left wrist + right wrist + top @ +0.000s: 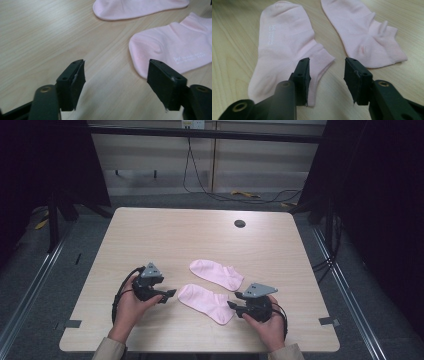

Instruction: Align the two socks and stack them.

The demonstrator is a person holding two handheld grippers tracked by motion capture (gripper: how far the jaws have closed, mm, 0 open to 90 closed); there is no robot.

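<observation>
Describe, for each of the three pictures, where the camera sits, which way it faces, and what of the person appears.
High view: above the person's side, facing forward and down on the table; both hands and forearms show.
Left gripper view: rides the left tool, facing the near sock's toe; open jaws show.
Right gripper view: rides the right tool, facing the near sock's cuff; open jaws show.
Shared: both pink socks, including the far sock.

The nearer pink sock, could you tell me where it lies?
In the high view, the nearer pink sock lies flat between both hand-held grippers, just before the other sock.
</observation>
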